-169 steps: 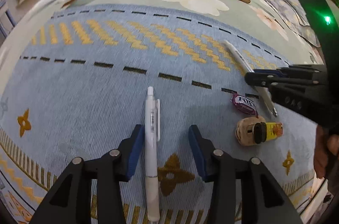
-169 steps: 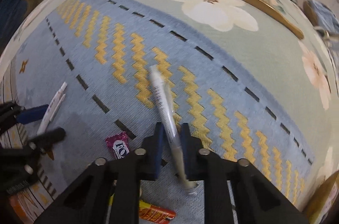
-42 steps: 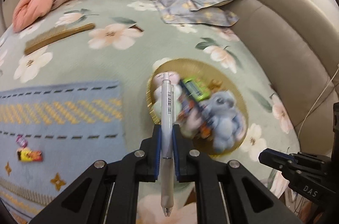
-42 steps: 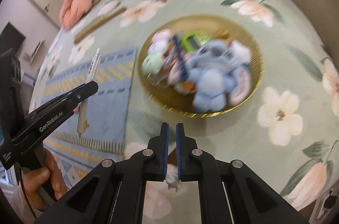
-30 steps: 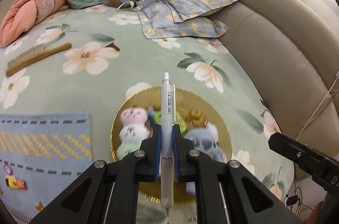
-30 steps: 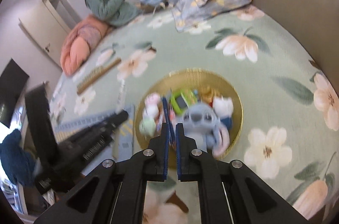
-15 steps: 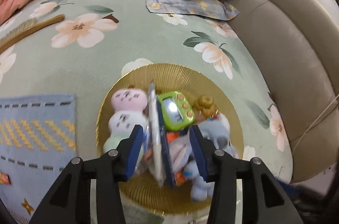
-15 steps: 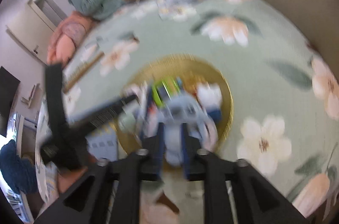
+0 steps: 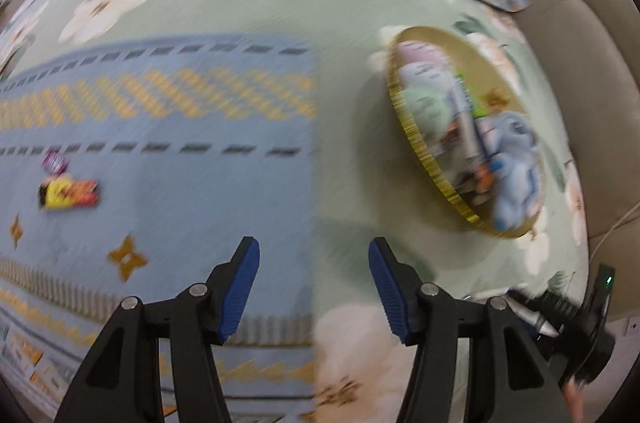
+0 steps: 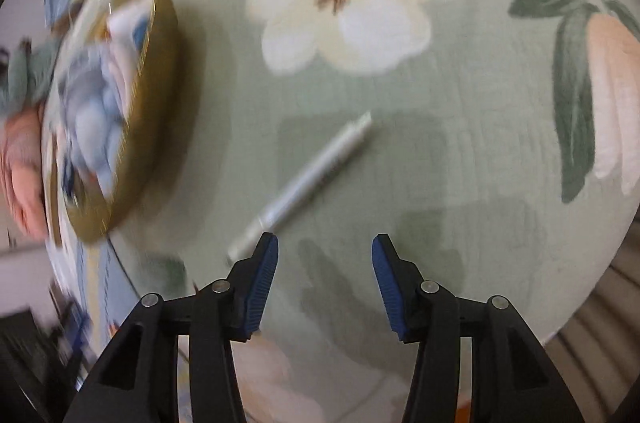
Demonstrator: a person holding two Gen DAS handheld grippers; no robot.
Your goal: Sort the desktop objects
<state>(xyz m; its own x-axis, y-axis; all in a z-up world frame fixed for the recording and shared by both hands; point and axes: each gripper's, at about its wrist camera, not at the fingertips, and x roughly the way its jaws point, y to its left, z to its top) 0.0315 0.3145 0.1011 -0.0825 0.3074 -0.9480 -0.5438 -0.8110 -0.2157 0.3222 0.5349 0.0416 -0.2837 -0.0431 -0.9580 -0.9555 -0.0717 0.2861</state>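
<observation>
Several toys (image 9: 512,159) in gold basket (image 9: 420,143)

Both wrist cameras look steeply down along their own fingers at the flowered cover, the left view from higher, with the blue mat at frame left and the gold basket (image 9: 440,183) at right, the right view nearer, sharing that basket (image 10: 160,83) at its left.

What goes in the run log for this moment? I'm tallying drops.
left gripper: opening, empty | right gripper: opening, empty | silver pen: beside gold tray
</observation>
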